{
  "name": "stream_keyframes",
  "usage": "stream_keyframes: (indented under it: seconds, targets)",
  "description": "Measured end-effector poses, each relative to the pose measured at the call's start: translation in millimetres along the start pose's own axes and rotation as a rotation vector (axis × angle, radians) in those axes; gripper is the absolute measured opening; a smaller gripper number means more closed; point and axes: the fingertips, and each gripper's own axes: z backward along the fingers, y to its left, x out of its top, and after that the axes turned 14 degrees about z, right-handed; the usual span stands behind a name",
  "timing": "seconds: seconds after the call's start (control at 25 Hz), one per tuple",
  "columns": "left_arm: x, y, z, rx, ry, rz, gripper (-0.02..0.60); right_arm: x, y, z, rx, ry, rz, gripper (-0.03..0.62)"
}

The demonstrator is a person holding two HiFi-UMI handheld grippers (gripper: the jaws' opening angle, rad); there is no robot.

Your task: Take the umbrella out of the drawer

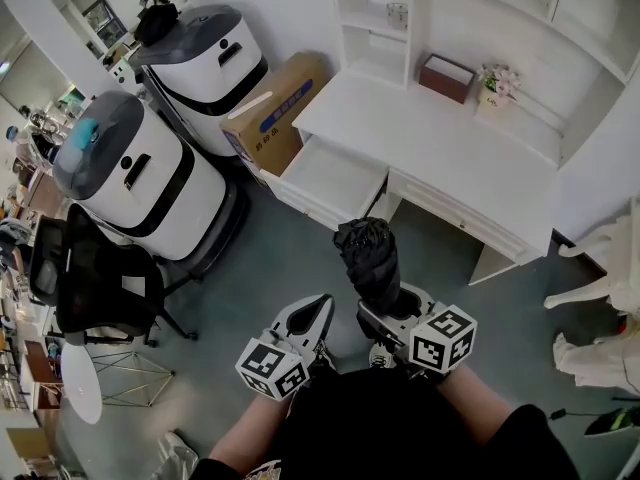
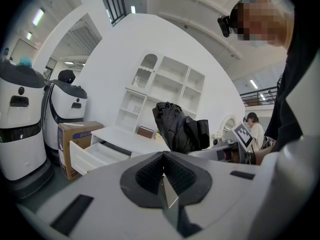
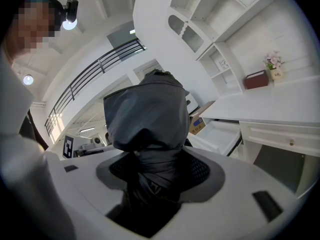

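black umbrella [image 1: 369, 259] clamped in right hand-held gripper [image 1: 385, 313].

The umbrella [image 1: 368, 258] is black, the desk [image 1: 470, 158] and drawer [image 1: 325, 180] at upper middle are white, the cardboard box [image 1: 275, 108] is brown with blue print, and the white left gripper [image 1: 318, 315] and right gripper [image 1: 385, 313] carry black-and-white square-patterned cubes.

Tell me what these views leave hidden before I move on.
- Lower end of the umbrella: right gripper view, buried between the jaws of the right claw.
- Rear of the drawer: head view, tucked under the desktop.
- Print on the cardboard box: head view, too small to read.
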Motion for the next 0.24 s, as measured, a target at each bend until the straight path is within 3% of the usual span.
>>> stream_keyframes:
  seconds: [0.24]
  targets:
    - [1.1,0.5,-1.5,0.004,-0.005,0.003,0.005,0.3,-1.1,-0.9,0.006,0.005,0.002,0.249]
